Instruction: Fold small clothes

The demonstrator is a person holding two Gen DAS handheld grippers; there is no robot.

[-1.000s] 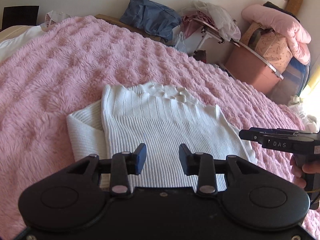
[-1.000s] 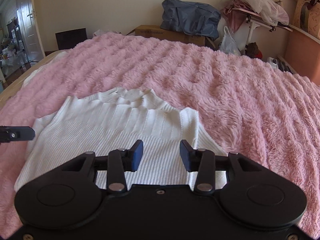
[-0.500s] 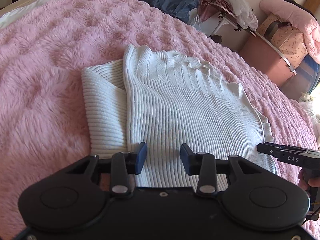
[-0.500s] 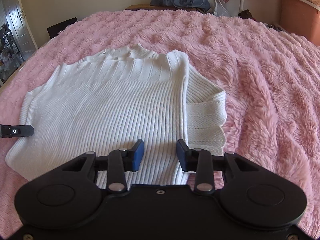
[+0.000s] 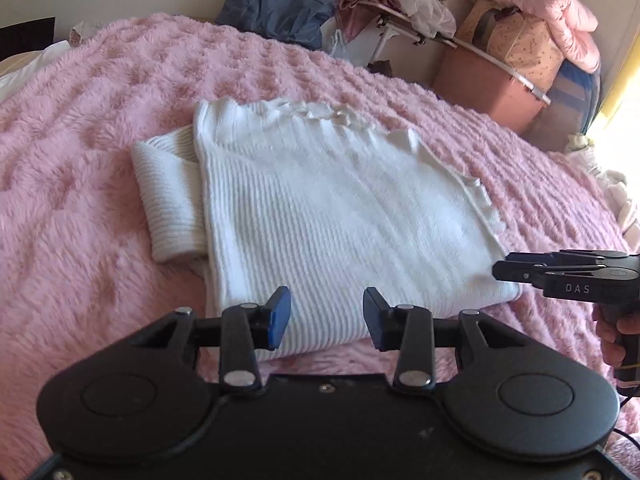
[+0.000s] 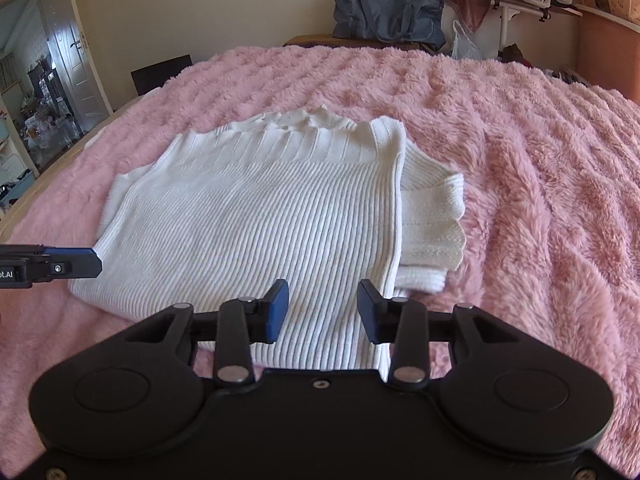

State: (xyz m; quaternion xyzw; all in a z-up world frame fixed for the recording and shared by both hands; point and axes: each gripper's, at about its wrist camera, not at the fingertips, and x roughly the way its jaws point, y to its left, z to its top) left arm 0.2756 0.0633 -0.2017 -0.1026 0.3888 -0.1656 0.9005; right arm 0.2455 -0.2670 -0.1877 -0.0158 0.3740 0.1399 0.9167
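We hold both grippers, left and right, with empty jaws apart over the top's hem at 6 o'clock on the blanket, probably to fold it upward.

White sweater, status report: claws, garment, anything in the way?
Left claw open, empty, over the hem. Right claw open, empty, jaws just opening. White ribbed sweater lies flat on the pink blanket, sides folded in. Nothing in the way.
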